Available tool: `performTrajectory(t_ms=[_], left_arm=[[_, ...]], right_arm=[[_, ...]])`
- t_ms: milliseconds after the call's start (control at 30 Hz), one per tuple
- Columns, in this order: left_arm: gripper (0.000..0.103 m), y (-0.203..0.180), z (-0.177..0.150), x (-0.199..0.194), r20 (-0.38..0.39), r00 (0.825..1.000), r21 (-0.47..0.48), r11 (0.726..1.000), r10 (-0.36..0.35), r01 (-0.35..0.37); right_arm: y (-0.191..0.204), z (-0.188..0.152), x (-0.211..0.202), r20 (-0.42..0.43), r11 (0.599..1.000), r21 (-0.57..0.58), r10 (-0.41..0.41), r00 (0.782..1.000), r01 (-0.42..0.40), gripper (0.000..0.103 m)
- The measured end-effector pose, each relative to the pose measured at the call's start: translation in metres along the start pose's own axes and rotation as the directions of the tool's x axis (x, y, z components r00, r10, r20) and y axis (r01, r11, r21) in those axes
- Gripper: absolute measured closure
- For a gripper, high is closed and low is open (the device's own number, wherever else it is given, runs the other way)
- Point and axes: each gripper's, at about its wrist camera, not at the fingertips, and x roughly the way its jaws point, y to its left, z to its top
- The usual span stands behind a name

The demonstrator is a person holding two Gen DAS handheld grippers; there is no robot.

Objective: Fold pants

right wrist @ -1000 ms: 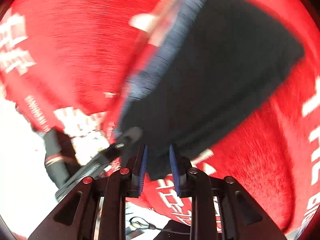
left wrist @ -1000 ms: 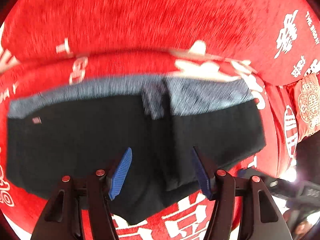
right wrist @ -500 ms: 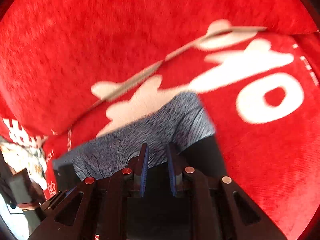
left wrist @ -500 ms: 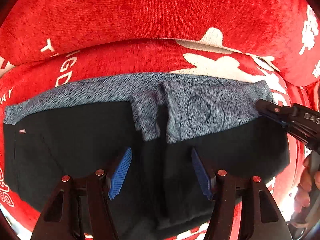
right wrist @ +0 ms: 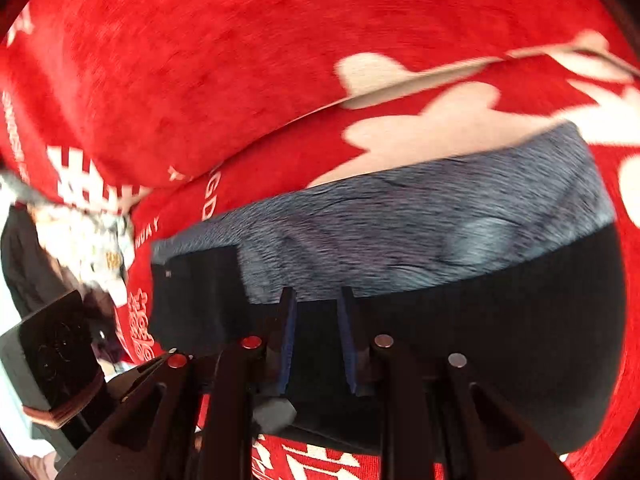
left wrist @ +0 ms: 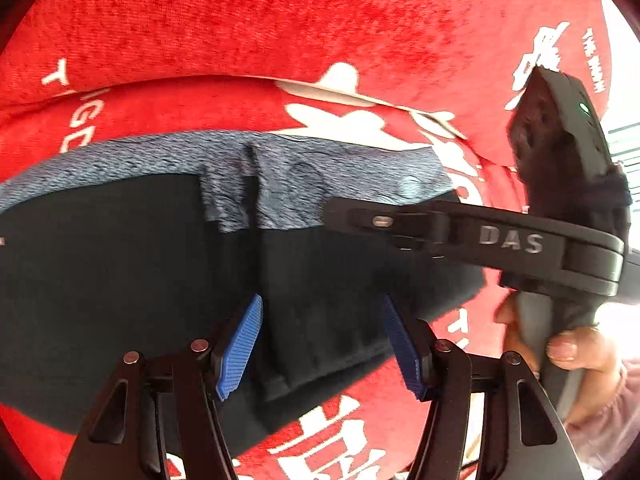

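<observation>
We found the black pants [left wrist: 120, 280] lying flat on the red printed cover [left wrist: 280, 20], already doubled over so that their grey-blue waistband [left wrist: 340, 172] ran along the far edge, just below the seam where the cover's two cushions met. Relative to that waistband, the left gripper [left wrist: 322, 344] hung over the near folded edge, its blue pads spread wide with dark cloth beneath them but nothing pinched between. The right gripper [right wrist: 316, 336] sat just below the waistband over the black fabric; its jaws were opening from a narrow gap, and we could not tell whether any cloth was caught between the pads. In the left wrist view its black body [left wrist: 480, 236] reached in from the side toward the waistband's end, with a person's hand [left wrist: 572, 356] on the handle.

We judged the pants light, limp and a little stretchy, apt to sag and slide out of square on the plush cover. The thicker waistband and the stacked folded edge looked the surest places to pinch, taking all layers together at two corners.
</observation>
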Motion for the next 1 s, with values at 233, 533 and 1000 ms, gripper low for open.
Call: performTrajectory(t_ms=[233, 533, 1000], left_arm=[[0.040, 0.004, 0.005, 0.008, -0.023, 0.998, -0.018, 0.998, -0.060, 0.060], [0.063, -0.015, 0.011, 0.013, -0.055, 0.988, 0.022, 0.989, -0.144, 0.145], [0.097, 0.016, -0.007, 0.018, -0.056, 0.998, 0.003, 1.000, 0.008, -0.008]], right_arm=[[-0.002, -0.005, -0.002, 0.046, 0.998, 0.047, -0.044, 0.998, 0.042, 0.073], [-0.040, -0.030, -0.018, 0.072, 0.987, 0.157, -0.042, 0.997, 0.030, 0.073], [-0.032, -0.048, -0.013, 0.052, 0.991, 0.134, -0.034, 0.998, 0.027, 0.071]])
